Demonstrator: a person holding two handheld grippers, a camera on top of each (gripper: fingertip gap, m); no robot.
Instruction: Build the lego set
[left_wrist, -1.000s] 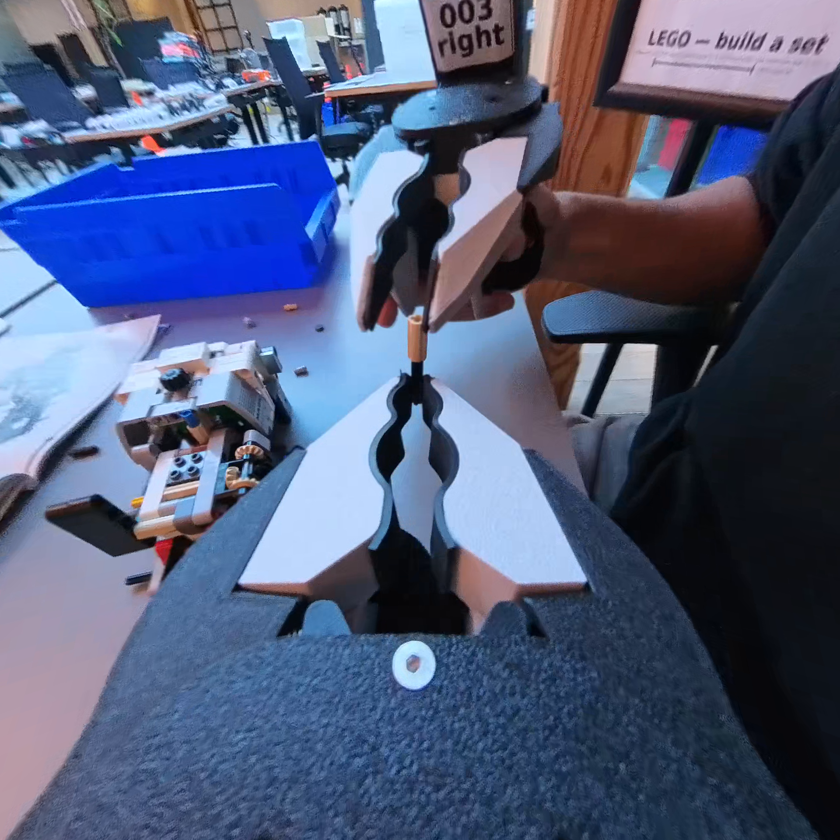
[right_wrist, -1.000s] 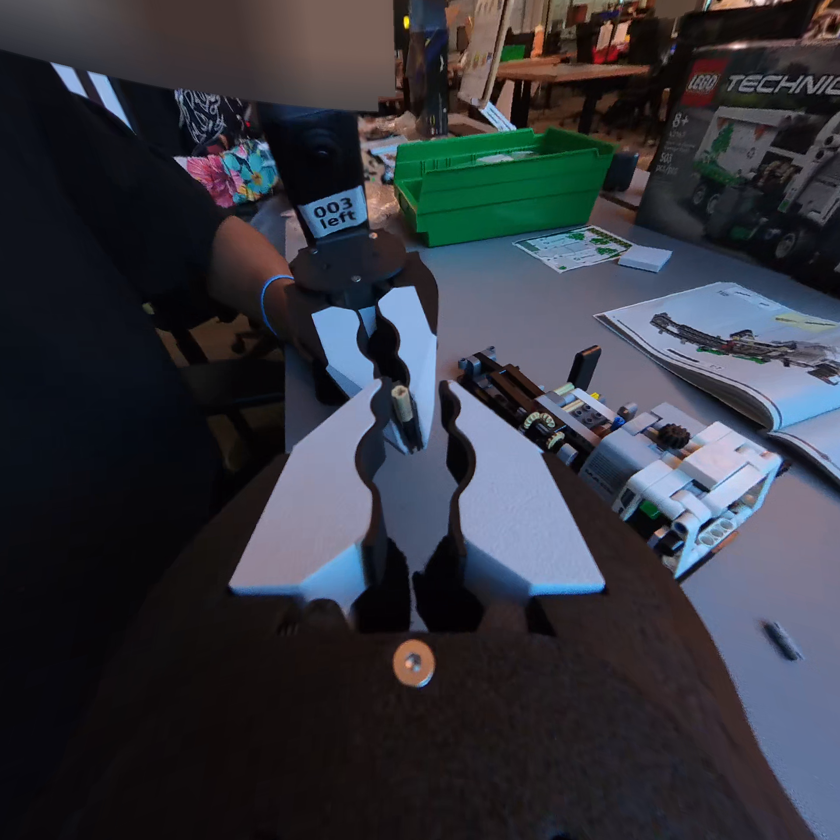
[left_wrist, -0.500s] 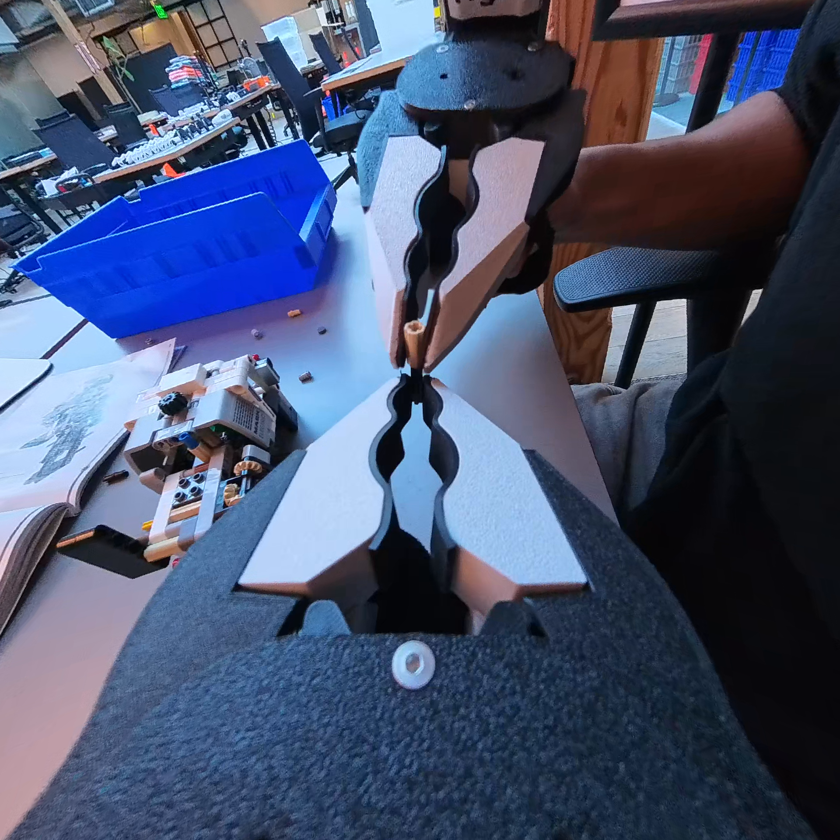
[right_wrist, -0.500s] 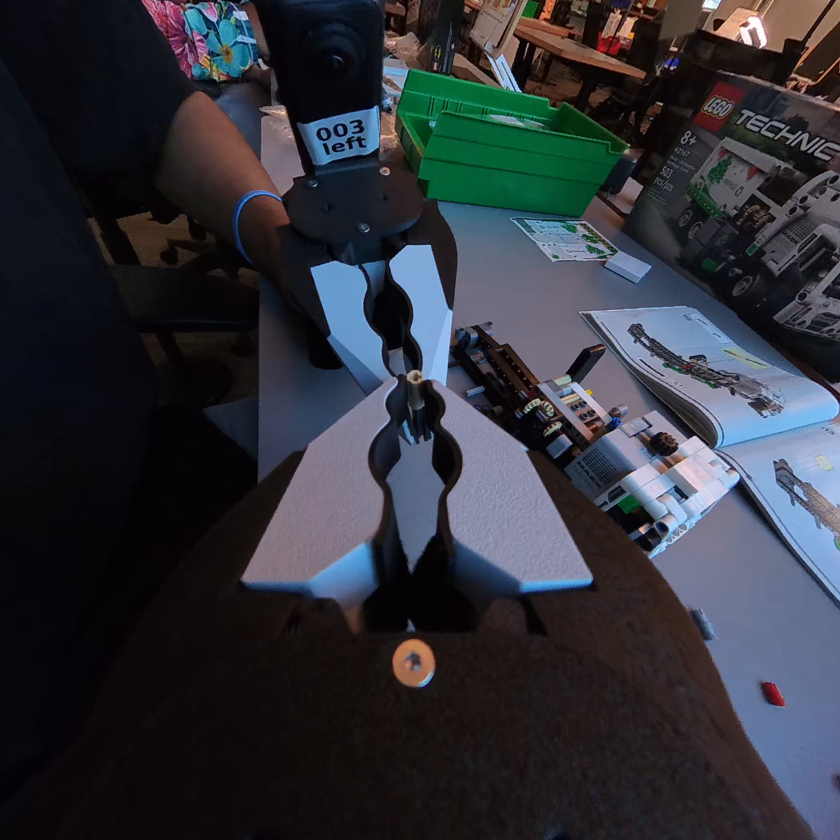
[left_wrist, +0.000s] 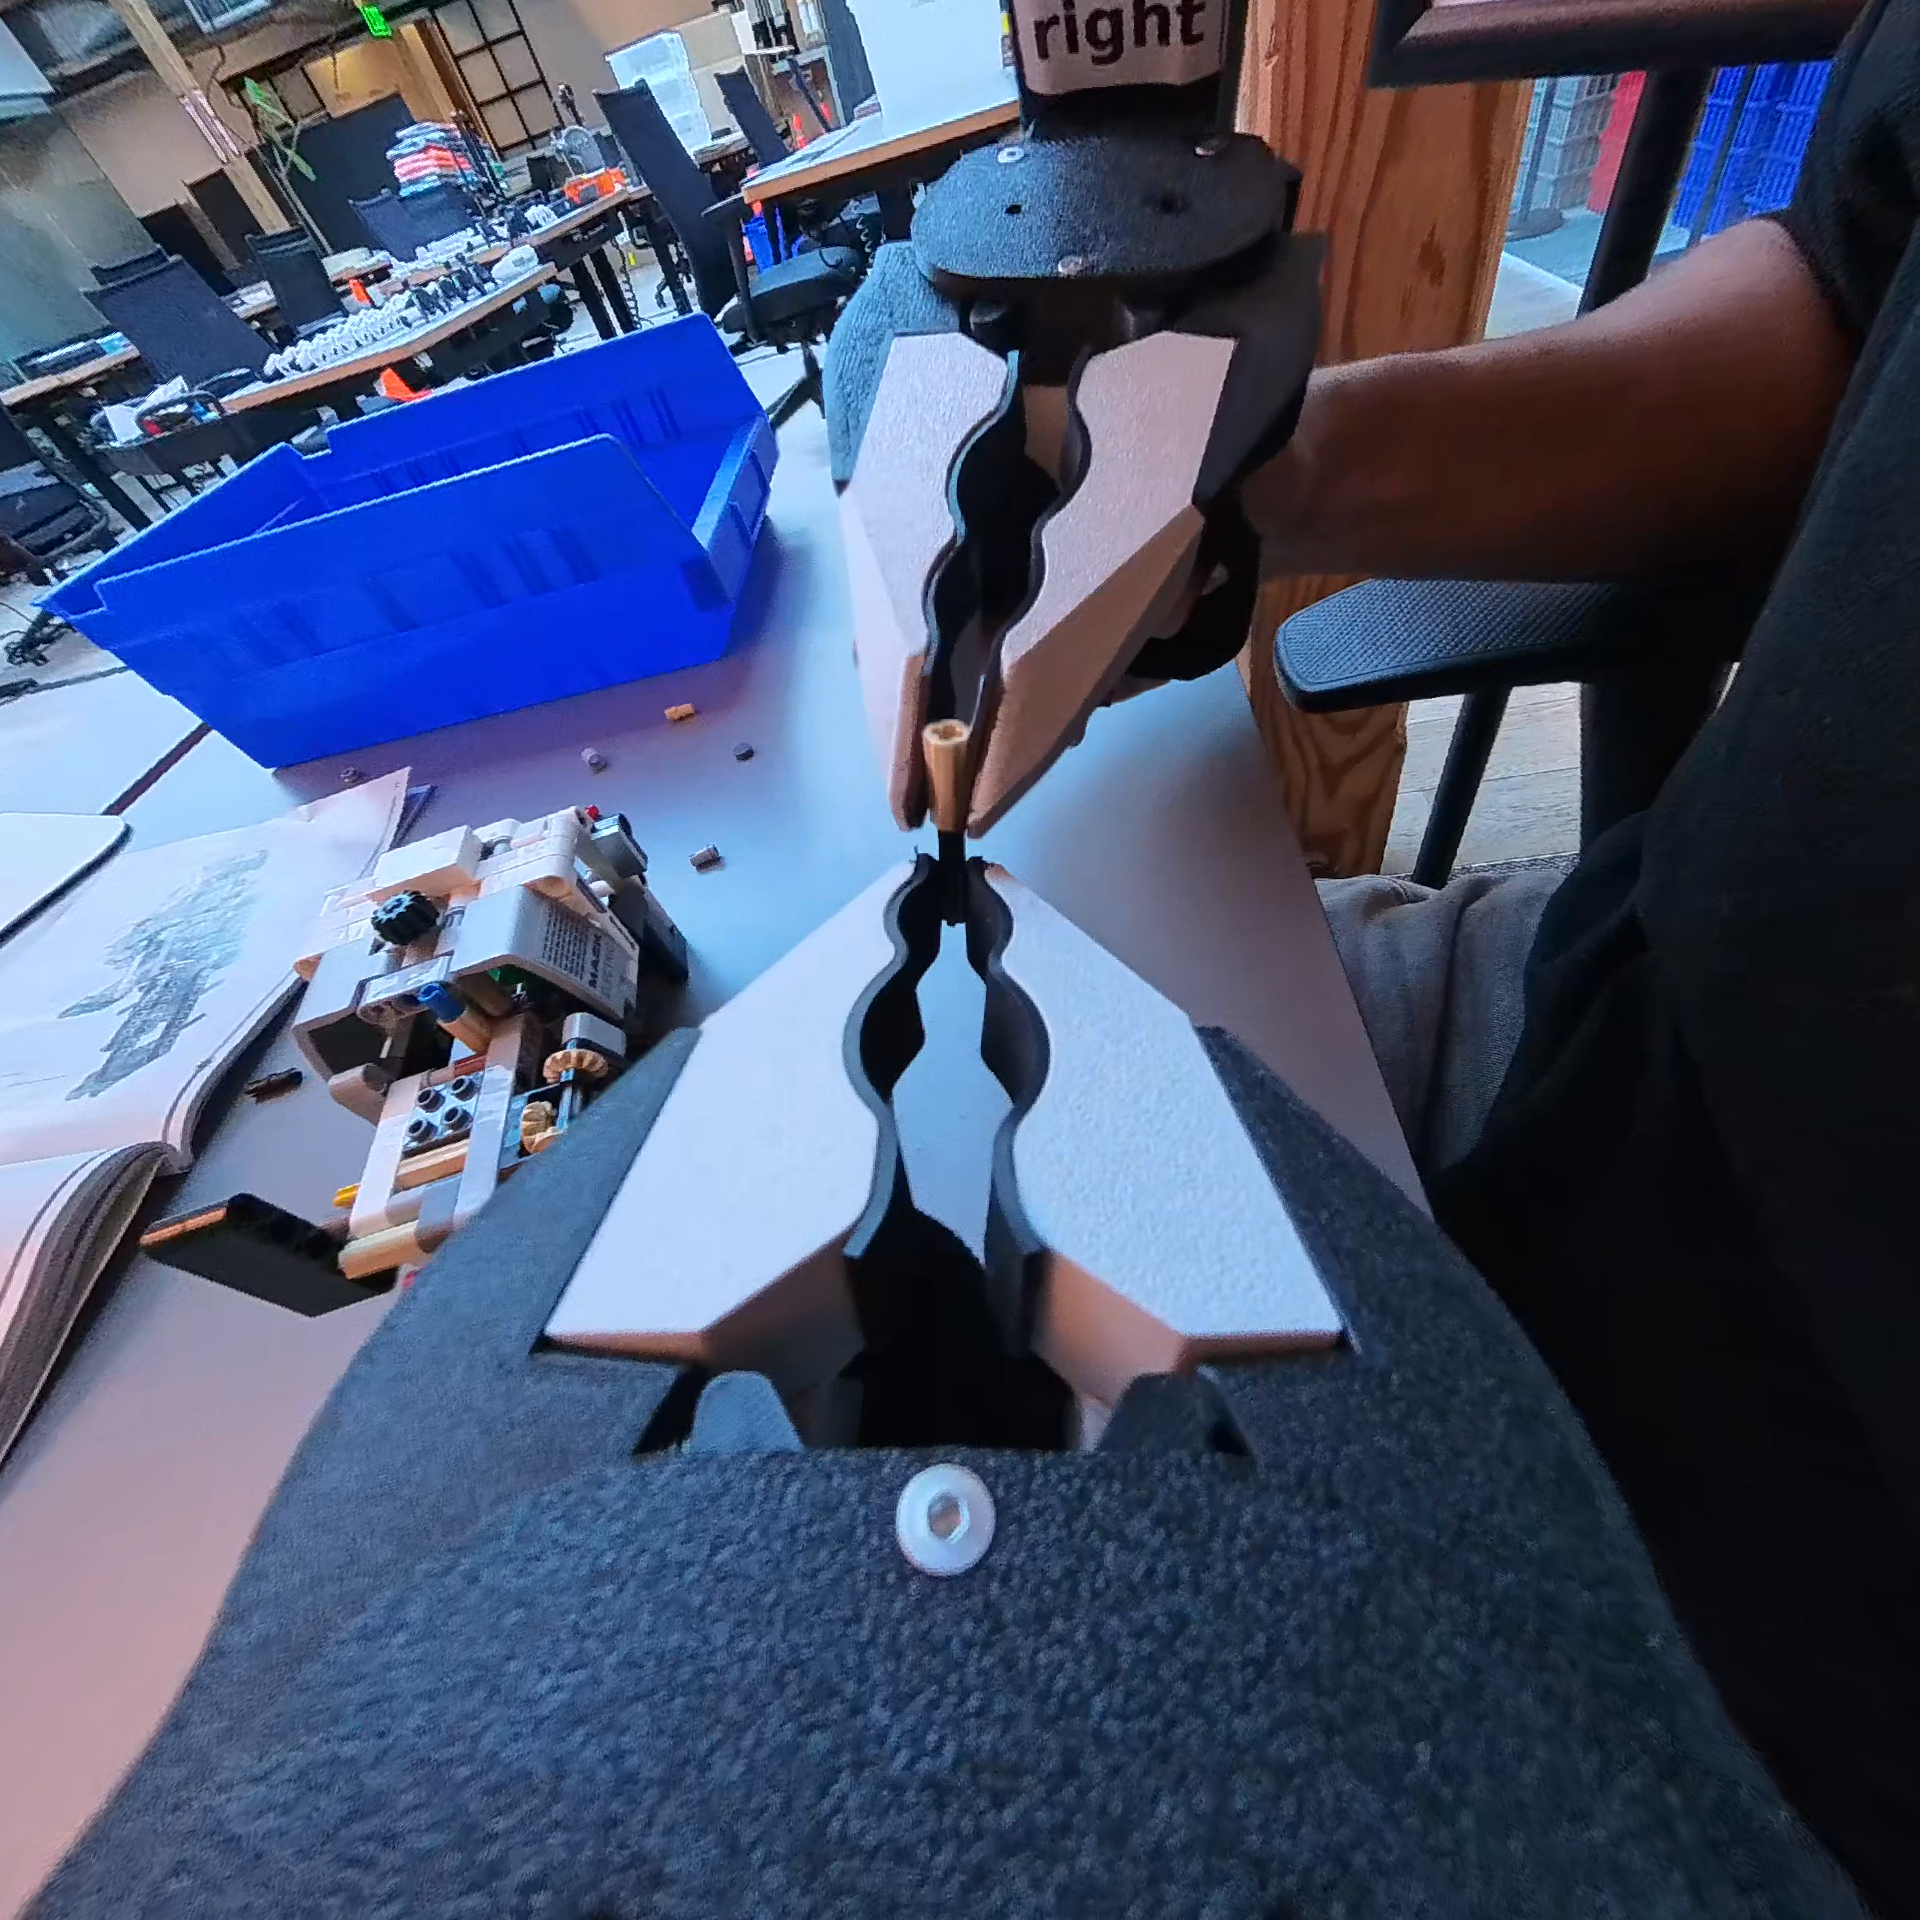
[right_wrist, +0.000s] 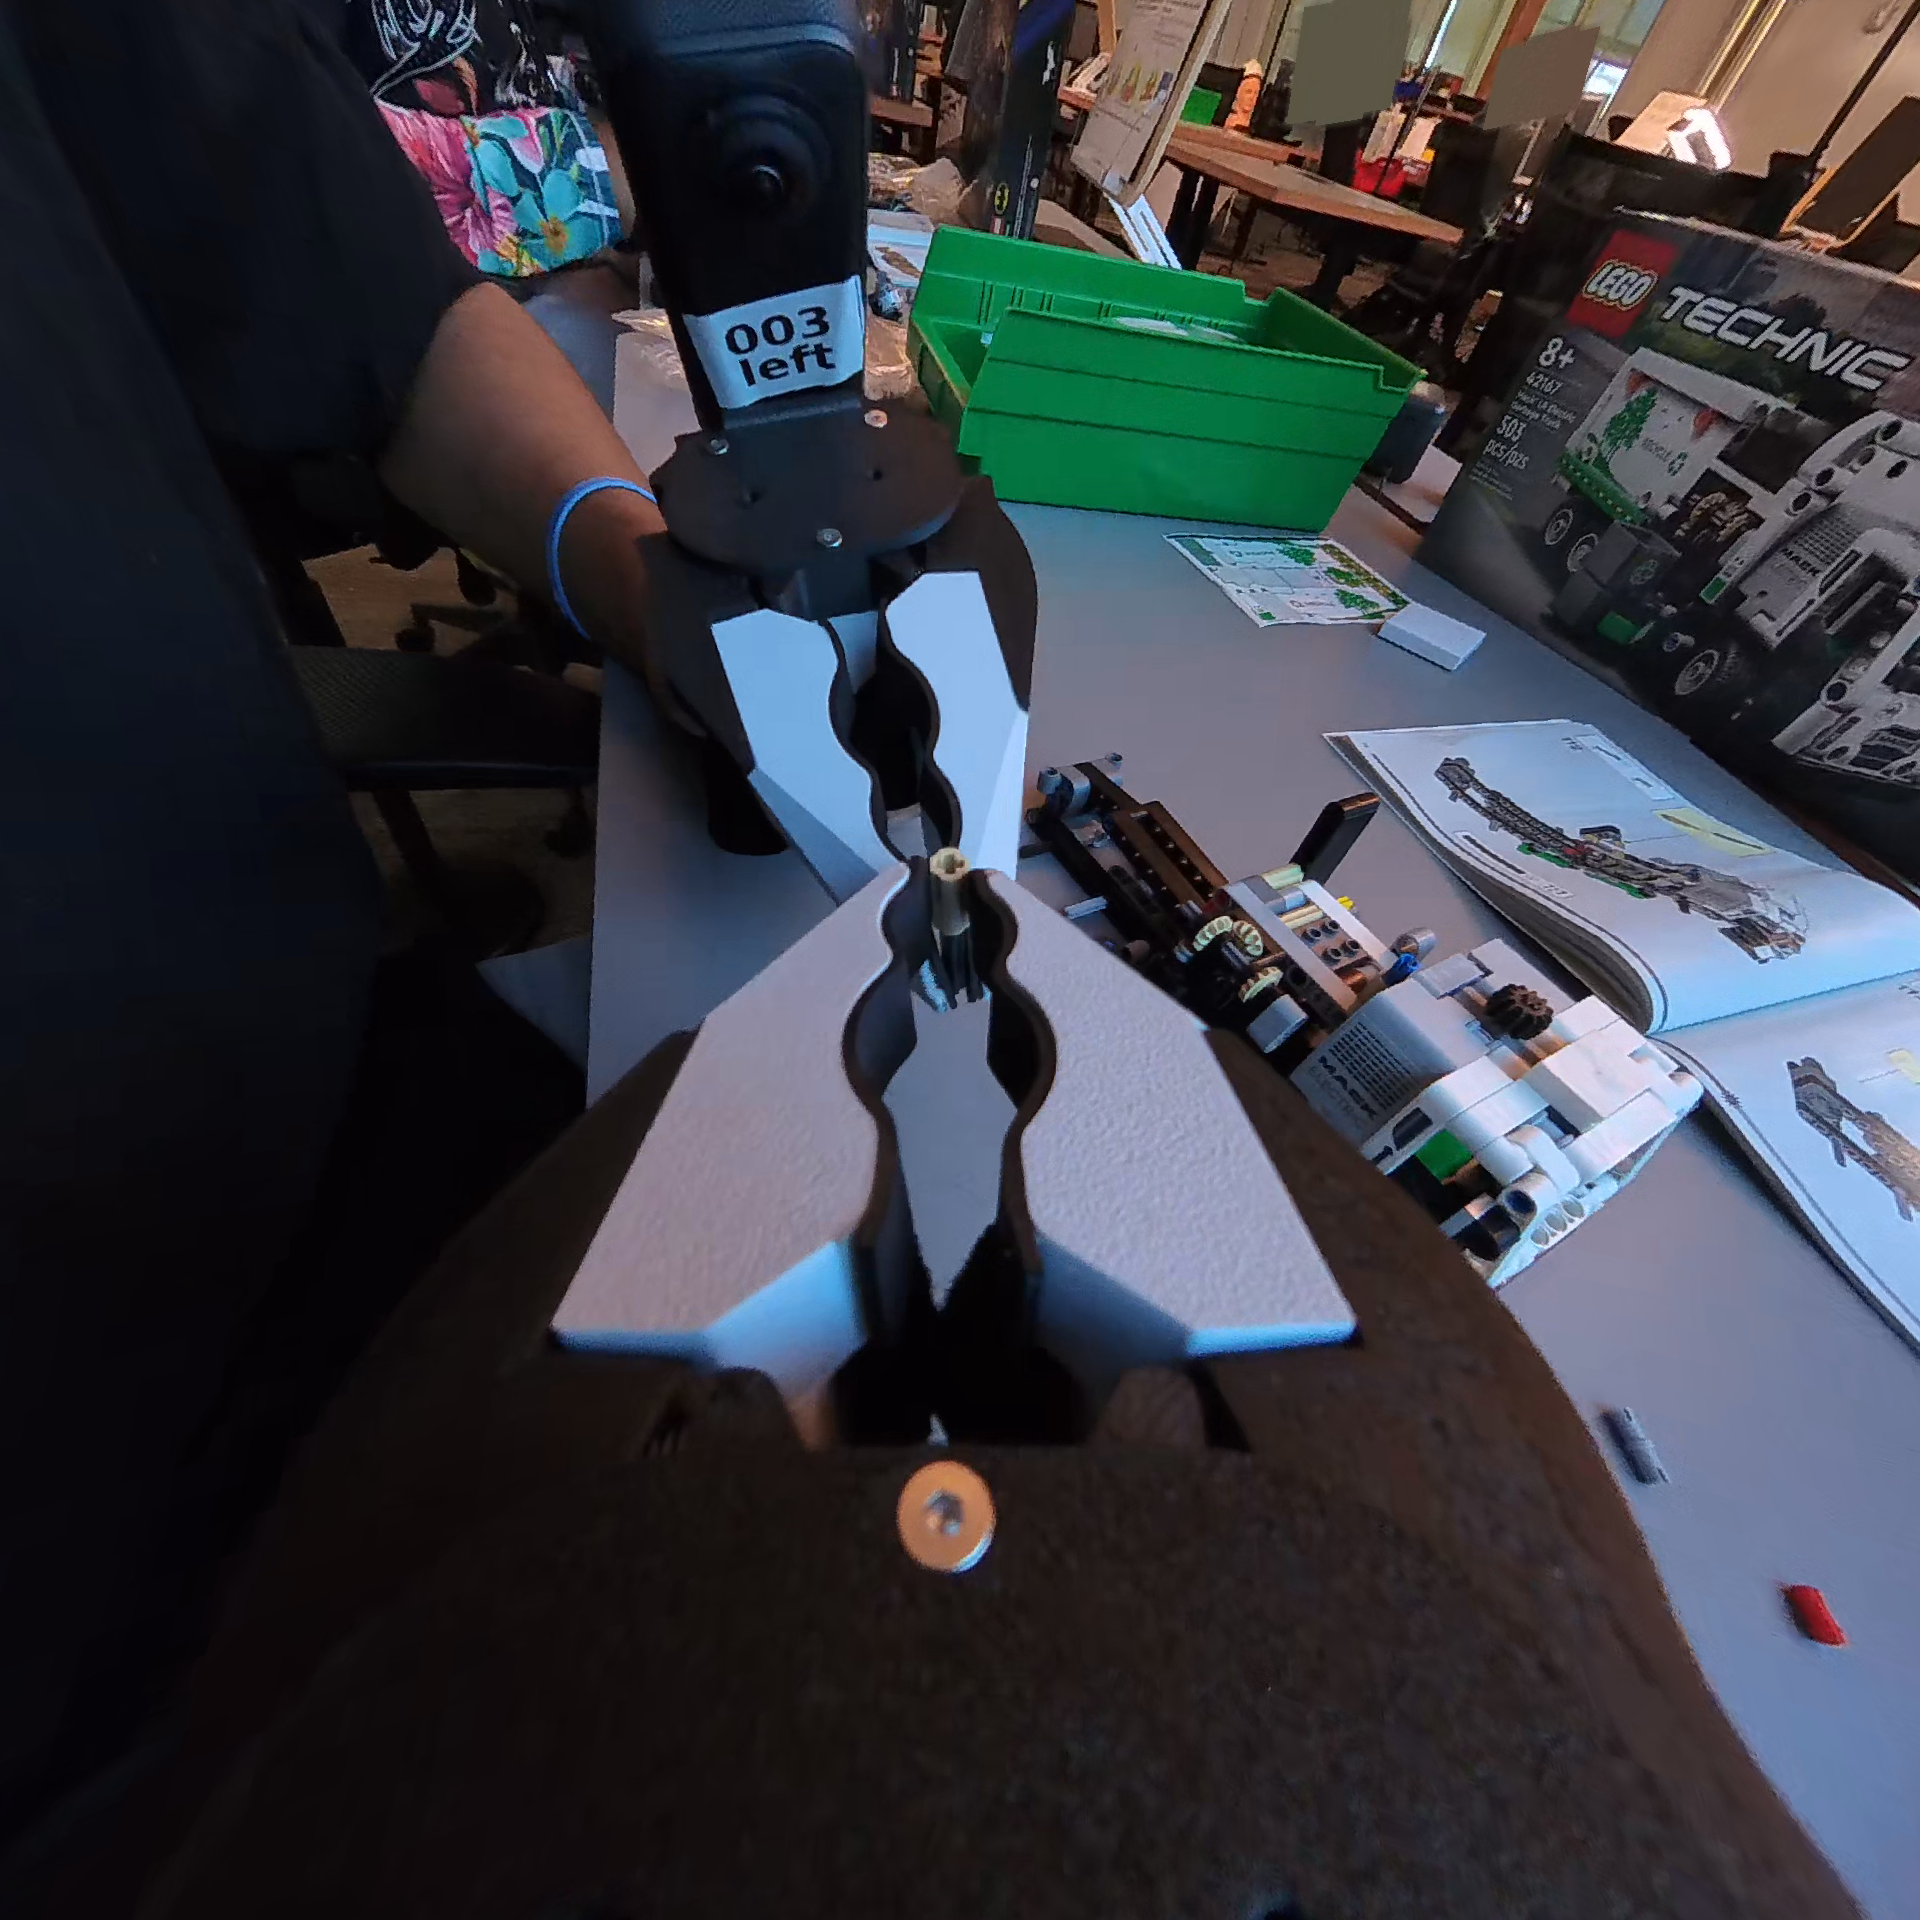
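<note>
My left gripper (left_wrist: 951, 883) is shut on the lower end of a thin black axle (left_wrist: 951, 868) that stands upright above the table. A tan sleeve (left_wrist: 945, 769) sits on the axle's top. My right gripper (right_wrist: 948, 888) is shut on the tan sleeve (right_wrist: 948, 894), with the black axle (right_wrist: 954, 966) showing below it between the fingers. The two grippers meet tip to tip; the right gripper (left_wrist: 940, 816) faces me in the left wrist view, and the left gripper (right_wrist: 930, 857) faces me in the right wrist view. The part-built white and grey truck model (left_wrist: 488, 997) (right_wrist: 1403, 1049) lies on the table beside them.
An open instruction booklet (left_wrist: 125, 966) (right_wrist: 1662, 862) lies beyond the model. A blue bin (left_wrist: 416, 561) stands at the back on one side, a green bin (right_wrist: 1143, 395) and the set's box (right_wrist: 1714, 488) on the other. Small loose pieces (left_wrist: 707, 854) (right_wrist: 1813, 1626) dot the table. The tips of both grippers are at nearly the same place.
The right gripper was open next to the tan sleeve one second ago; it has since come in and shut on it. The left gripper keeps its hold on the axle.
</note>
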